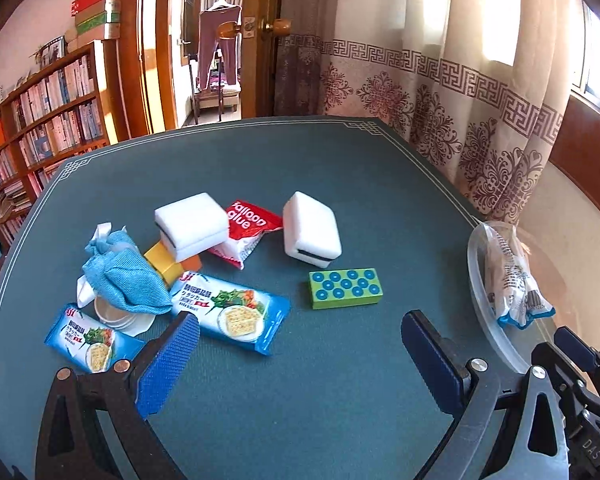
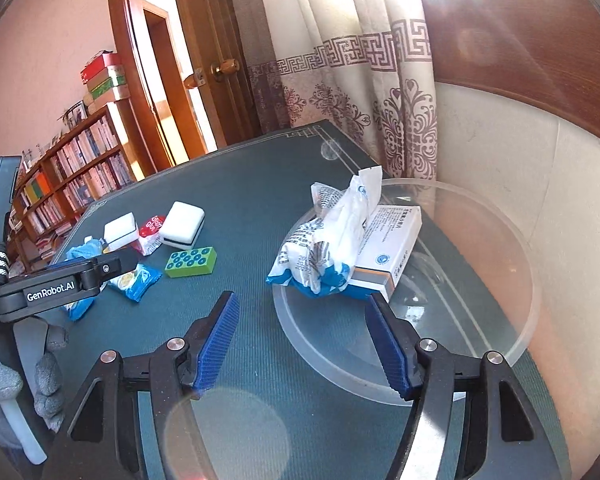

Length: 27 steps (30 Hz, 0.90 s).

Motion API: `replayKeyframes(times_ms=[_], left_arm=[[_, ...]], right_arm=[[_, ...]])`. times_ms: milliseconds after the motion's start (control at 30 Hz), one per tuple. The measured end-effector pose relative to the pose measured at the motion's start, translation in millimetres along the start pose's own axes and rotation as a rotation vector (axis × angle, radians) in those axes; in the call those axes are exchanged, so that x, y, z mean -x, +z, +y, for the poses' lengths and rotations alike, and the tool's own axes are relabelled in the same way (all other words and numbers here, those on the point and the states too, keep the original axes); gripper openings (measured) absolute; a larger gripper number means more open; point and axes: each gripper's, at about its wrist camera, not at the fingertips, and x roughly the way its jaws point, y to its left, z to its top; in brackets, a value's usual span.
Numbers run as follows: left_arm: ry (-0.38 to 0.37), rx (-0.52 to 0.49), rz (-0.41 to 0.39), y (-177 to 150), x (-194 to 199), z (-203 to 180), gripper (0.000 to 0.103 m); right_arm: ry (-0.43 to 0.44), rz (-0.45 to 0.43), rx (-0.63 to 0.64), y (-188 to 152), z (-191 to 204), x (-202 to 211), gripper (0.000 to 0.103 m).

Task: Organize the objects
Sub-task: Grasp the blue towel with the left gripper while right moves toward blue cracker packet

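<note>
Green rectangular toy block with blue studs (image 1: 345, 288): lies flat on the teal worktop (image 1: 300, 380), long axis left-right, just beyond the left gripper (image 1: 300, 344), nearer it than the right gripper (image 2: 304, 340). Both grippers' fingers wide apart, holding nothing. Clear round tray (image 2: 500, 352) lies far right.

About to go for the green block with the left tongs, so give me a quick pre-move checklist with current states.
1. Left tongs open and holding nothing: ok.
2. Green block lying flat, clear of other items: ok.
3. Path from the left tongs to the block free of clutter: ok; the cracker packet lies off to the left.
4. Right tongs open, holding nothing: ok.
5. Clear tray has spare room beside the white packet and medicine box: ok.
6. Right tongs out of the way of the drop-off: not ok; they hover at the tray's near rim.
</note>
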Motion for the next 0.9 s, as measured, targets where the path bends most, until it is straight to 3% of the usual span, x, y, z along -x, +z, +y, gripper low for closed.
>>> replayKeyframes(times_ms=[200,467,700,900], left_arm=[[0.098,0.03,-0.025,-4,5,34,0.103],[0.191,0.146,-0.003,-1,-5,86,0.103],[0.182,0.264,0.017,13,-15,119,0.103],[0.24,0.291,0.004,30,-26,125,0.103]], right_arm=[[0.05,0.017,0.054,0,24,-5,0.067],[0.137,0.087,0.066,1,43,-25,0.07],[0.175,0.12,0.109,-3,64,-36,0.07],[0.194,0.141,0.135,-3,77,-45,0.07]])
